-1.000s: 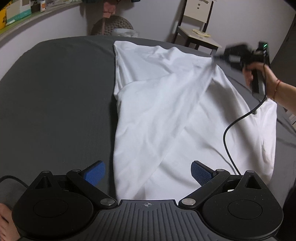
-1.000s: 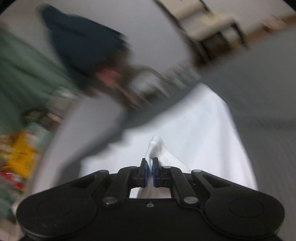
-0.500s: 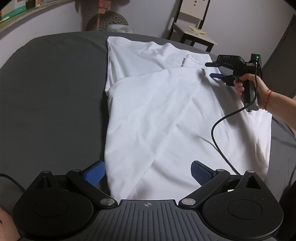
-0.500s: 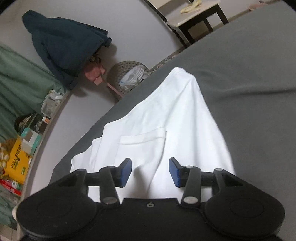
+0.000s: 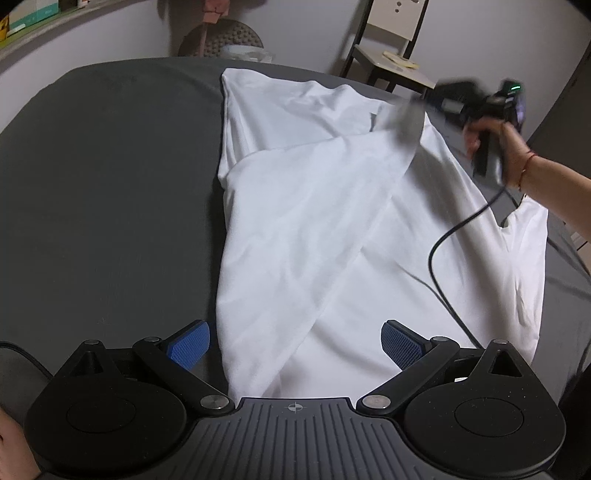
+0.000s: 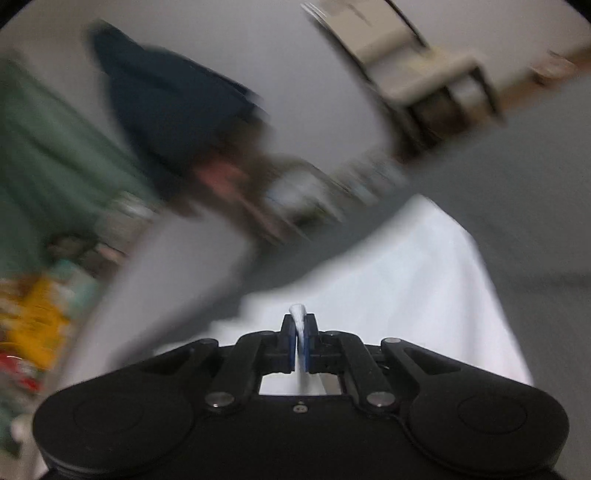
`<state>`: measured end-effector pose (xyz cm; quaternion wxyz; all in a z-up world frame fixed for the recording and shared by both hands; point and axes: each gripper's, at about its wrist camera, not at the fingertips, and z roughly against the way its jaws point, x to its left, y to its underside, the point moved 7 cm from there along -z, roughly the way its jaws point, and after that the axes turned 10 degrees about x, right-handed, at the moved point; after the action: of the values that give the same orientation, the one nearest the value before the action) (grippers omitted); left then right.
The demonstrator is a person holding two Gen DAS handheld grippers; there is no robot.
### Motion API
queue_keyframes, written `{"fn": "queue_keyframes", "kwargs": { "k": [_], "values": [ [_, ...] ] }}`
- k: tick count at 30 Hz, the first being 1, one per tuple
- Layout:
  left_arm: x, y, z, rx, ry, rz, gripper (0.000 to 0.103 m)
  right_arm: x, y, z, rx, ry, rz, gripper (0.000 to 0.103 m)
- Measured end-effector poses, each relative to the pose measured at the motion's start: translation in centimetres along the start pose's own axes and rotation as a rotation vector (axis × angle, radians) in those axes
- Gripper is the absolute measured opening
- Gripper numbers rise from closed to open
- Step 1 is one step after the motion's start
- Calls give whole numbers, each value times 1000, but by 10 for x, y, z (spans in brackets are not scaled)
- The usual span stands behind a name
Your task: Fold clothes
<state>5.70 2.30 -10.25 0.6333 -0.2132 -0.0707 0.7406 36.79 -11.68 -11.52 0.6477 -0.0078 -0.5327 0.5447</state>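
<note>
From my remote seat this reads as a home, most likely a bedroom. The work surface is a wide bed covered in a dark grey sheet (image 5: 110, 192). Against the plain pale wall stands a wooden chair (image 5: 391, 44) with something small on its seat. A dark jacket (image 6: 170, 99) hangs on the wall beside a green curtain (image 6: 40, 155). A shelf (image 5: 40, 26) with boxes runs along the left. A round woven basket (image 5: 221, 40) sits past the bed.
</note>
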Motion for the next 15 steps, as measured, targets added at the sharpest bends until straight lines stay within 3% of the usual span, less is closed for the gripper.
{"fn": "queue_keyframes", "kwargs": {
  "k": [1, 2, 7, 10, 15],
  "values": [
    [0, 0, 0, -2, -1, -3, 100, 5, -4, 8, -51, -29, -1, 5],
    [-1, 0, 1, -4, -1, -5, 100, -1, -5, 10, -60, 9, -16, 5],
    [-4, 0, 0, 2, -2, -24, 100, -65, 14, -16, 103, 314, -123, 5],
    [-5, 1, 1, 6, -5, -41, 100, -81, 20, -12, 86, 312, -178, 5],
    [0, 1, 0, 18, -6, -22, 100, -80, 1, -4, 7, 307, -147, 5]
  ]
}}
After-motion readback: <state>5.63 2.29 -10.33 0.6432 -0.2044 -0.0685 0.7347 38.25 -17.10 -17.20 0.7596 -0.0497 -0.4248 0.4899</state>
